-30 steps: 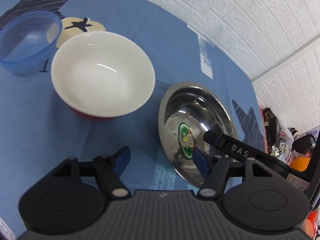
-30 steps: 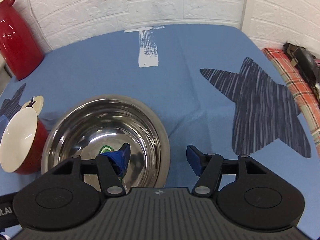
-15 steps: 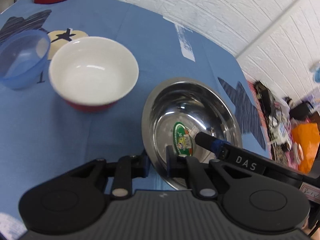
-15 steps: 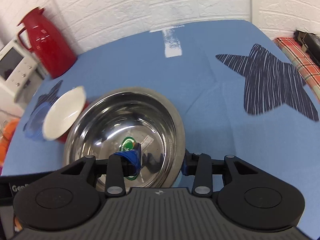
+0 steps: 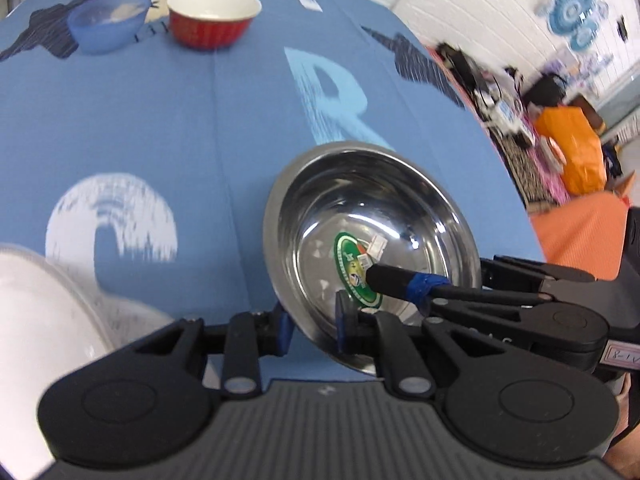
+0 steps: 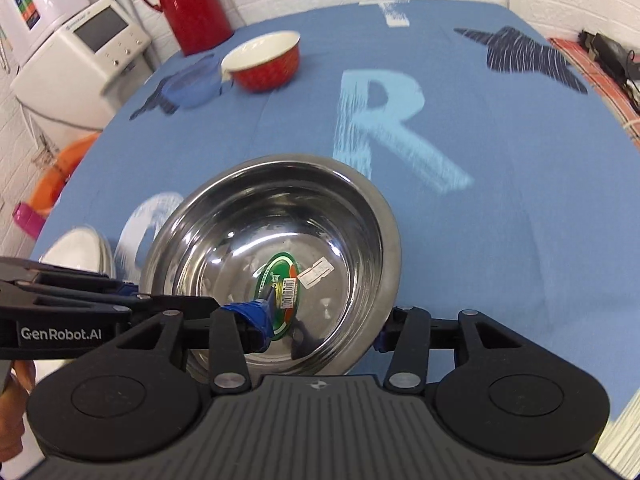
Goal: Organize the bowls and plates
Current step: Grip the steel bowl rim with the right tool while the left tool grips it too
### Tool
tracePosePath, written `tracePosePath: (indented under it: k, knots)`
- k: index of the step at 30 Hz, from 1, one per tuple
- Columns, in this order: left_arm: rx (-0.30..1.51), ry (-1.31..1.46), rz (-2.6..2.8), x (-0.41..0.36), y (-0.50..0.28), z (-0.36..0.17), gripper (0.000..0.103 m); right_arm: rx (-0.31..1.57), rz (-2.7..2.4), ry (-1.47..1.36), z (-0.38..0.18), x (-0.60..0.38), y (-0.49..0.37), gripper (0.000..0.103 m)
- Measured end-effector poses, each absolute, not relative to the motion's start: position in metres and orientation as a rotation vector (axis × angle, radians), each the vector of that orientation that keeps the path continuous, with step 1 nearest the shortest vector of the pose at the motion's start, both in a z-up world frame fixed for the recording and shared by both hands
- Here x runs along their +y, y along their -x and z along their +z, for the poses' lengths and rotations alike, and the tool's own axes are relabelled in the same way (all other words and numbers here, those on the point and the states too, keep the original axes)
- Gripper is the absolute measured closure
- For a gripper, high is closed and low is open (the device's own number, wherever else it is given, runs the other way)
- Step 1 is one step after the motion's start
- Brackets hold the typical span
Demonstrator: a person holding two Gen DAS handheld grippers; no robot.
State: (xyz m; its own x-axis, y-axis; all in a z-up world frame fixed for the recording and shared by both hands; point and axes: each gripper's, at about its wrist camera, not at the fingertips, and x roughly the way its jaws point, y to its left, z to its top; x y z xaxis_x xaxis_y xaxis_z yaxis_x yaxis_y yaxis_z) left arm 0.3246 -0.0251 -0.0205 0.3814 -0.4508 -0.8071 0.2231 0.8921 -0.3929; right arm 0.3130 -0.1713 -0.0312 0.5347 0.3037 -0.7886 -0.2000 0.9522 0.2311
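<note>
While both my claws pinched the steel bowl (image 5: 372, 216) by its rim, left claw (image 5: 310, 326) and right claw (image 6: 322, 336) each clamped tight, it hung above the counter (image 5: 160, 120); the red bowl (image 6: 262, 62) and blue bowl (image 6: 192, 86) sat unstacked far off. Only my right view showed the red jug (image 6: 192, 4); the white dish (image 5: 36, 320) loomed largest in my left

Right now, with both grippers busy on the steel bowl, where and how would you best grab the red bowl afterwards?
Take the red bowl by its thin rim, coming down from above with one finger inside the white interior and one on the red wall. It stands upright and open; the side away from the blue bowl looks freest.
</note>
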Motion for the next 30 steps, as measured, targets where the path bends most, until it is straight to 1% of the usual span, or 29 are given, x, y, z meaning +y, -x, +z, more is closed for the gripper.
tracePosePath:
  k: [7,14,25,27,28,29,30]
  knots:
    - [1.091,0.193,-0.475,-0.025,-0.295,-0.027,0.094,0.971,0.305,-0.087,-0.038,-0.169,-0.282,0.070]
    - [1.105,0.179,-0.498,-0.039,-0.297,-0.034,0.094,0.999,0.296,-0.097,-0.045,-0.179,-0.279,0.069]
    - [1.133,0.201,-0.517,-0.039,-0.297,-0.045,0.093,1.023,0.295,-0.012,-0.044,-0.177,-0.273,0.068]
    - [1.140,0.202,-0.527,-0.040,-0.296,-0.045,0.088,1.030,0.289,-0.011,-0.044,-0.178,-0.273,0.068]
    - [1.136,0.204,-0.527,-0.040,-0.297,-0.044,0.067,1.035,0.282,-0.014,-0.043,-0.177,-0.274,0.069]
    - [1.134,0.204,-0.510,-0.039,-0.298,-0.043,0.048,1.039,0.261,-0.018,-0.043,-0.178,-0.275,0.068]
    - [1.134,0.210,-0.491,-0.036,-0.299,-0.042,0.047,1.046,0.251,-0.031,-0.042,-0.179,-0.276,0.068]
